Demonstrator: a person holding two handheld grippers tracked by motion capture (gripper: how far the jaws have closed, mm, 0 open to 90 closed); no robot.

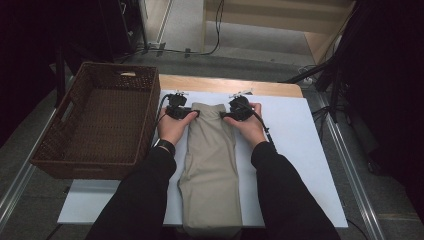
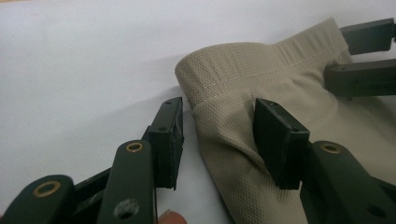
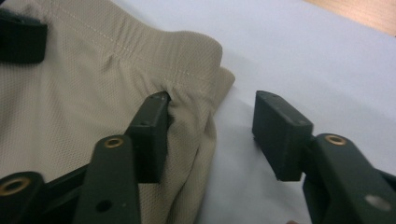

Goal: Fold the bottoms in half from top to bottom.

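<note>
I had both at frame centre; left hand-held gripper (image 1: 194, 114) and right hand-held gripper (image 1: 222, 115) stood apart, straddling the beige trousers' (image 1: 210, 165) waistband corners.

A recording lab or studio, probably. A white board (image 1: 295, 150) lies on a wooden table (image 1: 225, 82) over grey carpet. Black cables (image 1: 218, 30) trail across the floor, dark stand legs (image 1: 320, 70) rise at right, and a wicker basket (image 1: 100, 120) sits alongside.

Folded beige trousers (image 1: 210, 170) — fine-textured fabric, stitched elastic waistband at the far end — lying flat and lengthwise on the white table surface (image 1: 295, 150).
</note>
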